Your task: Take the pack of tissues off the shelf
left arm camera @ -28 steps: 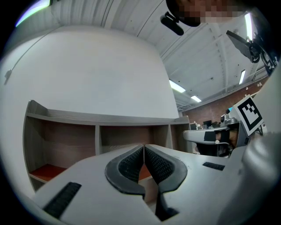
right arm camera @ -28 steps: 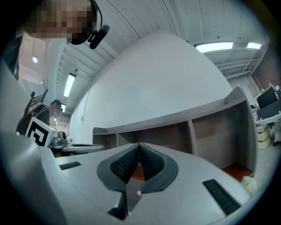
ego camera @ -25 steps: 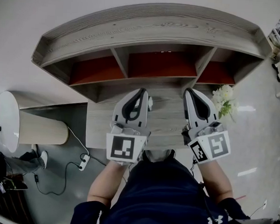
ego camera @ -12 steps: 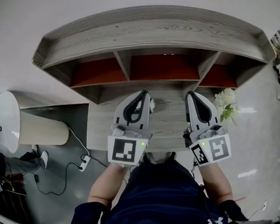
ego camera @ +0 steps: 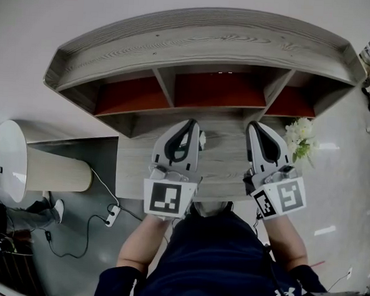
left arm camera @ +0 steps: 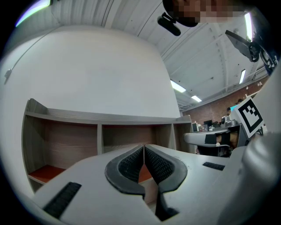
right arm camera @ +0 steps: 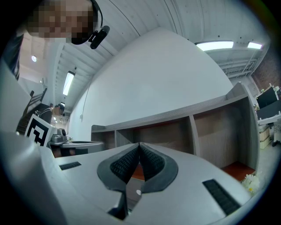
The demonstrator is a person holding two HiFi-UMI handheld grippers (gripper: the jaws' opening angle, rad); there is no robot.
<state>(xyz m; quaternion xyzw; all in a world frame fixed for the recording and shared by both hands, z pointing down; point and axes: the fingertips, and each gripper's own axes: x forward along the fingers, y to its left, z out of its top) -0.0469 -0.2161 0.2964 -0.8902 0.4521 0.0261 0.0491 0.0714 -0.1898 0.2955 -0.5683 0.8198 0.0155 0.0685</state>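
A grey wooden shelf (ego camera: 204,42) with three open compartments stands against the wall; their reddish floors look bare in the head view. No pack of tissues is plainly visible. A small white thing (ego camera: 202,138) peeks out beside my left gripper, and I cannot tell what it is. My left gripper (ego camera: 190,121) hovers over the wooden ledge (ego camera: 225,162) in front of the shelf, shut with nothing between its pads (left arm camera: 131,165). My right gripper (ego camera: 251,123) hangs level with it to the right, also shut and empty. Both point at the shelf (left arm camera: 101,118) (right arm camera: 175,116).
A bunch of white flowers (ego camera: 298,135) stands at the ledge's right end, close to my right gripper. On the floor to the left are a round white-topped stand (ego camera: 9,158) and a power strip (ego camera: 111,213) with cables. The person's legs are below the grippers.
Both grippers stay shut and keep their places in front of the shelf. The whole head view has drifted slightly.
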